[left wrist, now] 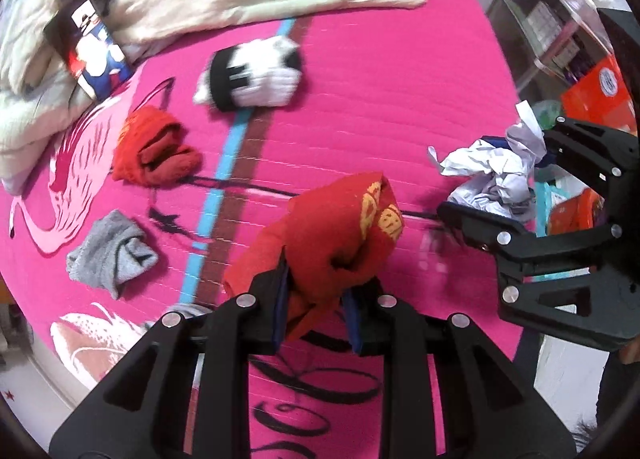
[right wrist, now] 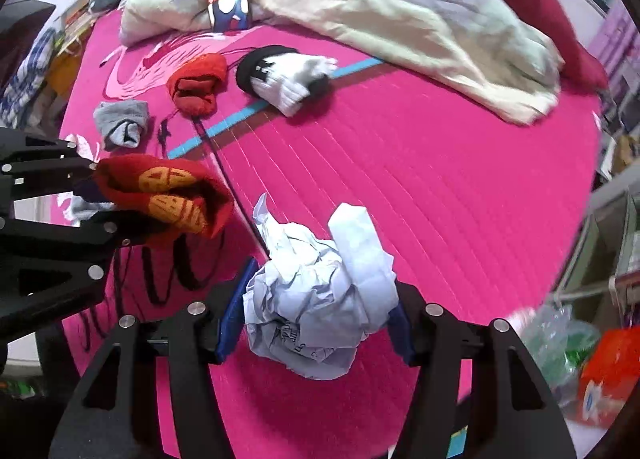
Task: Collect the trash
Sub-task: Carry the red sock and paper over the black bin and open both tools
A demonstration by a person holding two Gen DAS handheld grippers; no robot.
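Right wrist: tool (right wrist: 316, 323) pinches crumpled white paper wad (right wrist: 316, 299) over quilted pink bedspread (right wrist: 440, 179).

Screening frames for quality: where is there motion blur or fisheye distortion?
Left wrist view: the black-and-white sock and card are smeared, while the held red sock is sharp. Right wrist view: crumpled paper is crisp; the bed edges curve and the corners are vignetted.
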